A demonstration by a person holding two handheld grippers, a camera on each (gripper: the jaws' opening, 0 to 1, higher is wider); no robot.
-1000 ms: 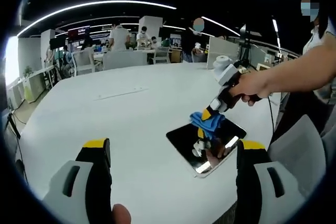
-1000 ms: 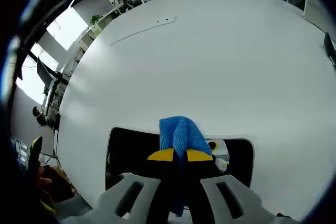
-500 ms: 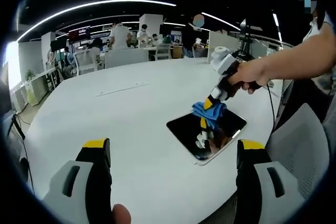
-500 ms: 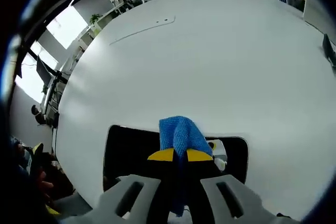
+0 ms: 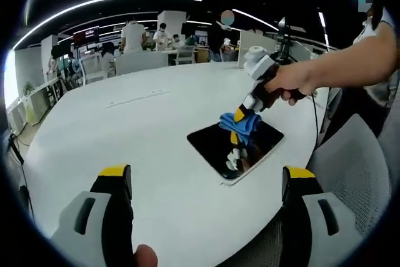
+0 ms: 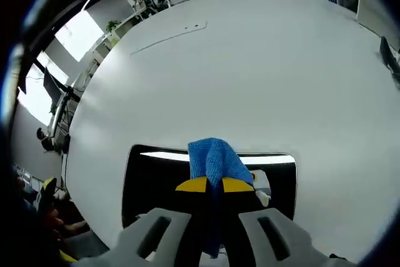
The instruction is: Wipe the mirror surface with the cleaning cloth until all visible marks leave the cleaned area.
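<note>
A dark rectangular mirror (image 5: 234, 148) (image 6: 156, 179) lies flat on the white round table (image 5: 125, 148), near its right edge. My right gripper (image 5: 240, 115) (image 6: 214, 185) is shut on a blue cleaning cloth (image 5: 240, 123) (image 6: 215, 161) and presses it onto the mirror's far part. The cloth's and gripper's reflection shows in the glass. My left gripper (image 5: 203, 182) is open, with nothing between its yellow-tipped fingers (image 5: 115, 173), hanging above the table's near side, short of the mirror.
A person's hand (image 5: 294, 82) holds the right gripper. A grey chair (image 5: 350, 173) stands at the table's right edge. Desks, chairs and several people (image 5: 134, 32) fill the office behind. A thin seam (image 6: 169, 37) crosses the far tabletop.
The right gripper with the cloth has slid a little toward the mirror's far edge. A bright light strip now reflects along that edge. The left view has shifted slightly.
</note>
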